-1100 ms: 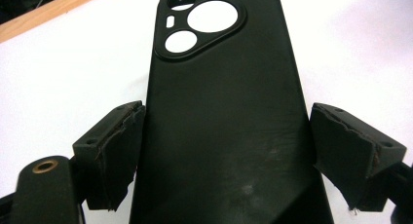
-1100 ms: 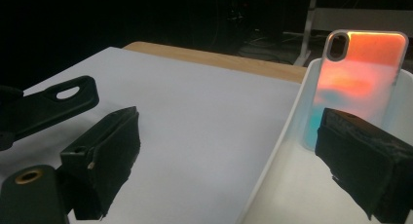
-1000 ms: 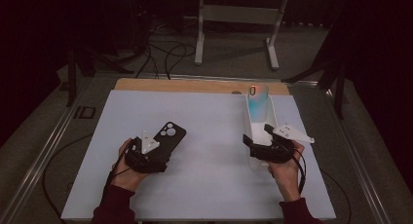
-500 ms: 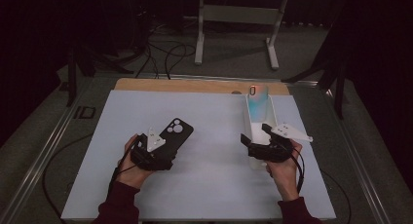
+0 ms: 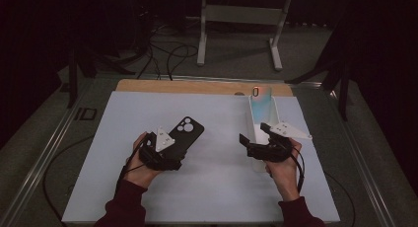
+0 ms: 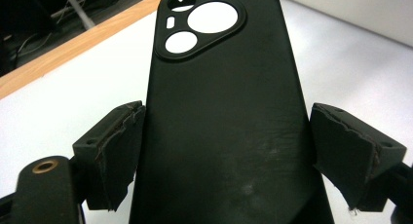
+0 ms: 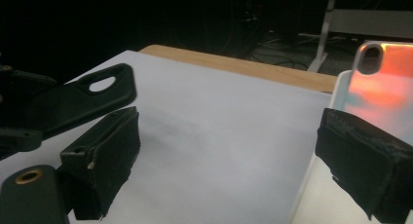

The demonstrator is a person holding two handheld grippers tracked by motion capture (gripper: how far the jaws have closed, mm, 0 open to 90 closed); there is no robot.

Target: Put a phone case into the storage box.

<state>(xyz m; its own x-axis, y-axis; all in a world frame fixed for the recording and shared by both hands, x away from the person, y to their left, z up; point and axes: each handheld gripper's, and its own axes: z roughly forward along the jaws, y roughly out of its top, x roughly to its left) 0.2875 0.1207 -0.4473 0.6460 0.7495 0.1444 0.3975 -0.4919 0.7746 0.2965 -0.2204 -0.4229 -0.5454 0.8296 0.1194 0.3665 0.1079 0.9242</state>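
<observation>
left gripper (image 5: 170, 150) has the black phone case (image 6: 224, 117) btwn its jaws, pinched by the edges afaict, held just over the table (image 5: 217, 197). right gripper (image 5: 251, 138) is open, empty, by the iridescent phone (image 5: 260, 101) in its white box (image 5: 252, 119). fitting case onto phone prob not started.

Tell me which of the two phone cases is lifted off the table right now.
The black phone case, with round camera cutouts, held up between the left gripper's jaws. The iridescent case sits apart in the white tray ahead of the right gripper.
</observation>
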